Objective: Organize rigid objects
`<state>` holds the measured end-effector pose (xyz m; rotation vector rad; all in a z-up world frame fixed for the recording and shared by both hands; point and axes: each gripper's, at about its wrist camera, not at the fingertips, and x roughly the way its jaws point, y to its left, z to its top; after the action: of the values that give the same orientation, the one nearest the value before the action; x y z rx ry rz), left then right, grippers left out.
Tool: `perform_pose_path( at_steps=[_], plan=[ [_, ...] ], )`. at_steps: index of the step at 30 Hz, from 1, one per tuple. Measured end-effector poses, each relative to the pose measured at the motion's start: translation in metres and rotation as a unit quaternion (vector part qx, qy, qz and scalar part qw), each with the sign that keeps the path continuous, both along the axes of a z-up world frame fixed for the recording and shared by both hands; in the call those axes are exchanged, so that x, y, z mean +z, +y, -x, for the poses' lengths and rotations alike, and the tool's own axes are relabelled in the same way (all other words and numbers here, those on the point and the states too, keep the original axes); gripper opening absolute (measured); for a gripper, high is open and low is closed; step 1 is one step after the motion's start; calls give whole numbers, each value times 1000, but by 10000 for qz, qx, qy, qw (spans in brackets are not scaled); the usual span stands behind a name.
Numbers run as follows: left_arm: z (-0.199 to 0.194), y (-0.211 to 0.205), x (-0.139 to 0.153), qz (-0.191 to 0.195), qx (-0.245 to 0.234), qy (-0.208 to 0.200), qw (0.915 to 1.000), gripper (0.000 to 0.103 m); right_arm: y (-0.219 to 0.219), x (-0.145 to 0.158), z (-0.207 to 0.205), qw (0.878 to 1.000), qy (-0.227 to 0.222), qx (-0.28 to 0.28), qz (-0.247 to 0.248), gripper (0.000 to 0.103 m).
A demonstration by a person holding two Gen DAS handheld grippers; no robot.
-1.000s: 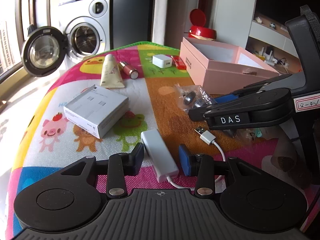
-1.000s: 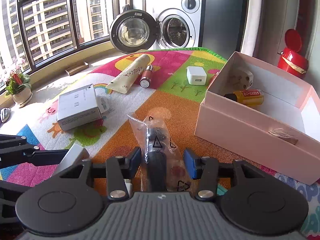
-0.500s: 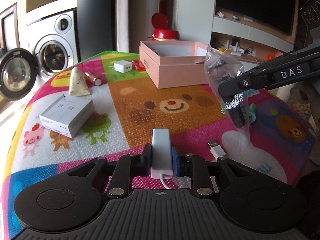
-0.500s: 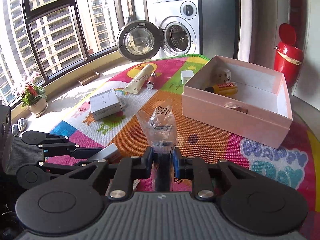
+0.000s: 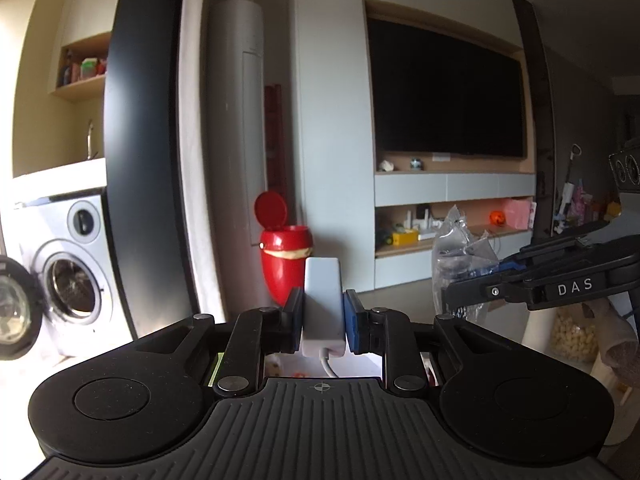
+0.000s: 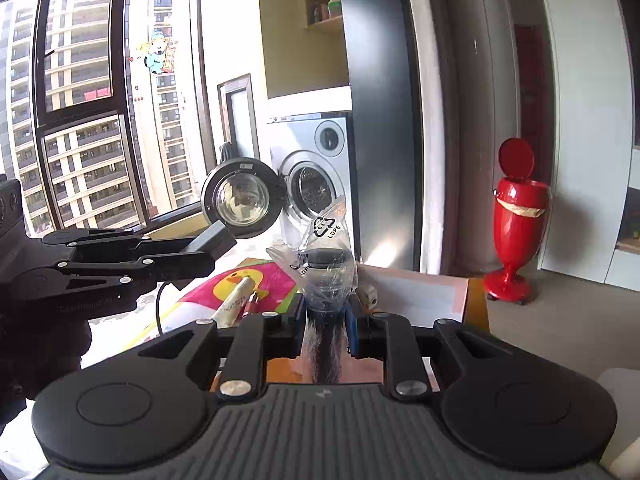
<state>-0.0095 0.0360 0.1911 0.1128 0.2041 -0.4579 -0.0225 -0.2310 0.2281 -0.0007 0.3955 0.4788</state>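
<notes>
My left gripper (image 5: 323,316) is shut on a white adapter (image 5: 323,300) whose cable (image 5: 327,365) hangs below; it is held high, pointing at the room. My right gripper (image 6: 324,320) is shut on a clear plastic bag (image 6: 326,268) with a dark cylindrical part inside. The right gripper also shows in the left wrist view (image 5: 472,292) with the bag (image 5: 456,240). The left gripper shows at the left of the right wrist view (image 6: 216,240). The pink box (image 6: 416,292) lies below and just beyond the right gripper, with a white plug (image 6: 368,294) inside.
A cream tube (image 6: 236,302) and a red cylinder (image 6: 250,308) lie on the colourful mat (image 6: 236,280). A red bin (image 6: 516,224) stands on the floor at right. A washing machine (image 6: 312,184) with its door open is behind.
Both grippers have risen and tilted up from the table with their objects held. The mat and box have dropped mostly out of view.
</notes>
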Motion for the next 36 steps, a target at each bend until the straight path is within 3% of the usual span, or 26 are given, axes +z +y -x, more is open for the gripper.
perform_pose_path(
  at_steps=[2,4,5,7,10,14,19,22,27,31,36],
  plan=[
    [-38,-14,13,204,-115,169,9996,25,-4,13,-28,9997,41,-222,8,20],
    [-83,-28,12,496,-167,683,9963,26,-6,17,-67,9985,313,-455,-6,21],
    [-107,-36,6,543,-156,1022,9932,27,-7,15,-87,9978,467,-465,19,21],
    [-142,-45,-16,527,-100,1510,9871,27,-11,4,-119,9958,775,-489,10,38],
    [-161,-38,-52,425,139,1914,9805,27,-21,-26,-138,9904,1148,-764,38,43],
    [-137,8,-90,583,449,2205,9726,27,-40,-68,-117,9888,1278,-760,99,55],
    [-85,56,-128,566,1027,2289,9664,27,-27,-115,-76,9864,1252,-786,718,56],
    [-44,81,-140,431,1359,2151,9661,27,-9,-132,-51,9878,1178,-605,815,59],
    [-4,128,-141,652,1977,2069,9560,27,29,-146,-23,9886,1160,-198,939,61],
    [-6,153,-134,738,2475,2057,9439,27,59,-151,-18,9869,1082,43,1200,62],
    [-52,153,-120,1083,2363,2079,9430,27,89,-146,-21,9862,1219,397,1044,62]
  ],
)
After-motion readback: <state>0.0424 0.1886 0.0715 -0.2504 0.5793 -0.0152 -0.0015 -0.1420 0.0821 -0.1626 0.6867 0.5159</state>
